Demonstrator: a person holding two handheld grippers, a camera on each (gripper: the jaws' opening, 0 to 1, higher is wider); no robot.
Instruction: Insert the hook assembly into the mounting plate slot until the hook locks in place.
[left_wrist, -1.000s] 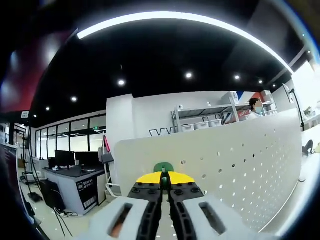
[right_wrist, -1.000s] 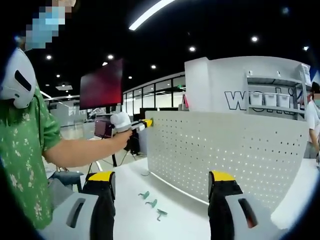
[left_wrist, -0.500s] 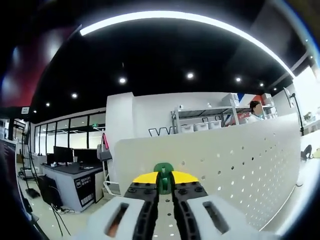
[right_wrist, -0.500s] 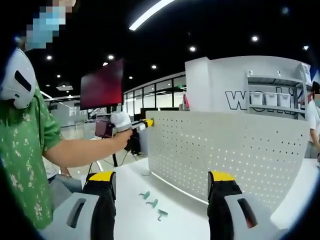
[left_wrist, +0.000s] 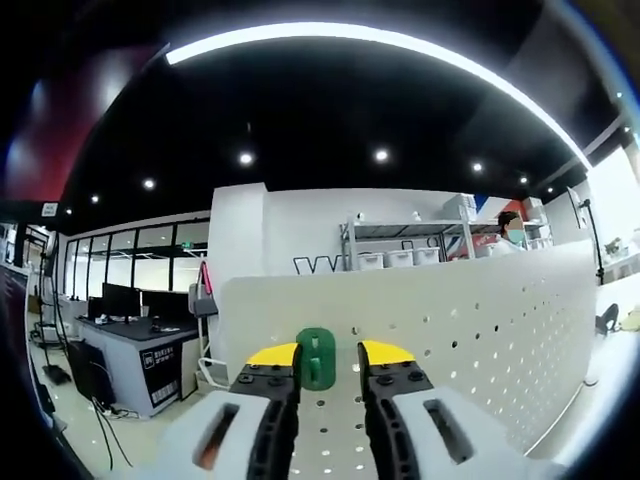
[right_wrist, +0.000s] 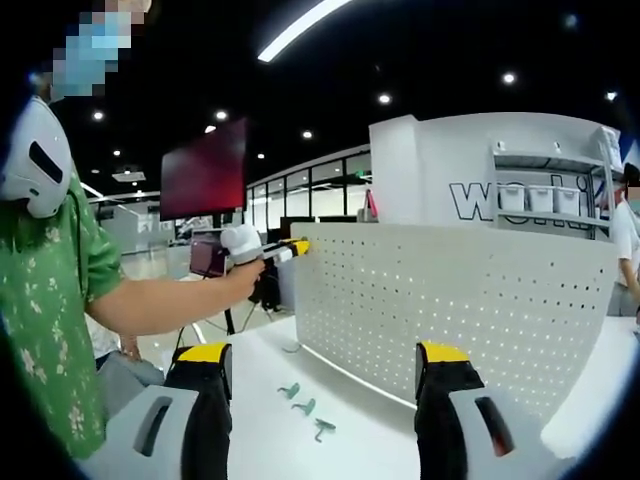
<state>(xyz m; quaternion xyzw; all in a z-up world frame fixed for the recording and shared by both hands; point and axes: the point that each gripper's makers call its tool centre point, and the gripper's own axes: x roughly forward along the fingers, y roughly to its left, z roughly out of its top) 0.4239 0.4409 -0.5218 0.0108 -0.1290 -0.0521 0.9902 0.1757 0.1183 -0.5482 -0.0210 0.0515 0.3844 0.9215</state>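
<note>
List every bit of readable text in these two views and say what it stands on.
"wo": start of large dark lettering on the white wall behind the pegboard; the rest is hidden by a shelf.
Sign on the dark counter: too small to read.
Nothing else legible.

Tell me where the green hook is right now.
In the left gripper view, the green hook stands between the left gripper's parted yellow-tipped fingers, against the white pegboard near its top left corner.

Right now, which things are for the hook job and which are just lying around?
For the job:
green hook
pegboard
left hand-held gripper

Just lying about:
three spare hooks on the table
shelf bins
red screen
</note>
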